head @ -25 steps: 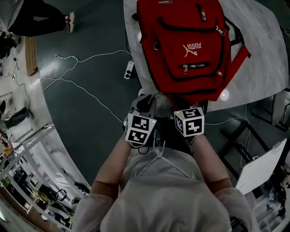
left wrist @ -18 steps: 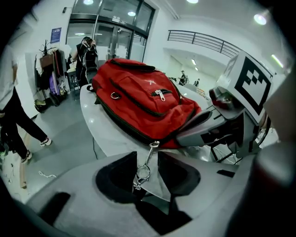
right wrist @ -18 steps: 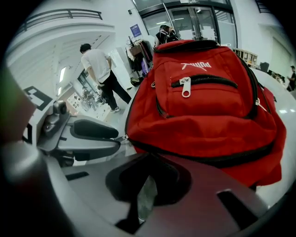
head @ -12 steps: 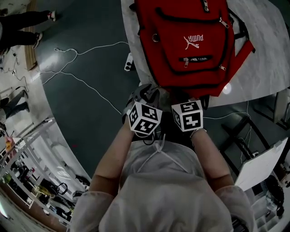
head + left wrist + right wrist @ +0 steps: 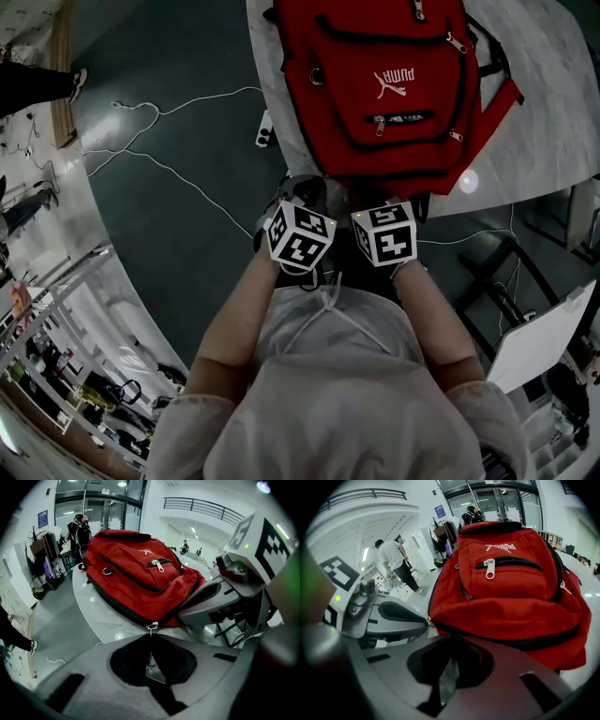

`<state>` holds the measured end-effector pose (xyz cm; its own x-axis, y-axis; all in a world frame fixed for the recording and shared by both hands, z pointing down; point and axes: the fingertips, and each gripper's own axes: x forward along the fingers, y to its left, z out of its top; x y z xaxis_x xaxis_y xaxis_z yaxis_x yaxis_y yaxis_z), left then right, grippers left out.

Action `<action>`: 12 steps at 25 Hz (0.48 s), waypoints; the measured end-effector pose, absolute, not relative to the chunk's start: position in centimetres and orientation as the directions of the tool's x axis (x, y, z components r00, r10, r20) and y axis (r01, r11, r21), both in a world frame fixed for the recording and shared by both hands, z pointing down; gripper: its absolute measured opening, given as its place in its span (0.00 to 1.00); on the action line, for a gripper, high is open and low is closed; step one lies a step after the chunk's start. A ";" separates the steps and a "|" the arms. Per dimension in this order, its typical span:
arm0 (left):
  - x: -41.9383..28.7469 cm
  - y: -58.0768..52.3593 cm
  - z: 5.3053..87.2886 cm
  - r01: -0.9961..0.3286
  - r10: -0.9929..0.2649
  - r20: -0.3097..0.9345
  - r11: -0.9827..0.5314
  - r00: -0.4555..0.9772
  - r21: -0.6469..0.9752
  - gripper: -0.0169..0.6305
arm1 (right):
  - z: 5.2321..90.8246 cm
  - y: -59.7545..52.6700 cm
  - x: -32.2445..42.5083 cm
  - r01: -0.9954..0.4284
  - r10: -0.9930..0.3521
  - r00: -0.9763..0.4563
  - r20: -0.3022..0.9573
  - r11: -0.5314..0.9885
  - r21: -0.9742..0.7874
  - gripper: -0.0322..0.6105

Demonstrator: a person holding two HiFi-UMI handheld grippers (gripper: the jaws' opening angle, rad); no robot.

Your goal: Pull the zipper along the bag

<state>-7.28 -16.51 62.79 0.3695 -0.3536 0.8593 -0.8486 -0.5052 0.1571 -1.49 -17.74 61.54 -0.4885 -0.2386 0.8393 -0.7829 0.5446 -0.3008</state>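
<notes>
The soft red fabric backpack will sag, so the left gripper, jaws just closed, seemingly pinches its small silver zipper pull, while the right gripper stays out of it with jaws together, empty.

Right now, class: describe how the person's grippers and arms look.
Both the left gripper and right gripper have broad dark grey jaws around a rounded cut-out. Each carries a white cube with black square markers and a small green light. The person wears a pale top with drawstrings, sleeves bunched near the elbows.
</notes>
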 end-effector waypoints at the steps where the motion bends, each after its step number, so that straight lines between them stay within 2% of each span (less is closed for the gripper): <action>1: -7.3 -16.5 62.8 -0.850 -0.349 0.858 -0.499 0.376 0.170 0.06 | 61.6 -17.7 -1.5 -0.782 -0.240 -0.487 0.840 0.547 -0.298 0.09; 12: -8.8 -17.4 62.8 -0.872 -0.384 0.856 -0.468 0.347 0.144 0.06 | 61.8 -17.6 -1.5 -0.749 -0.205 -0.502 0.840 0.589 -0.303 0.09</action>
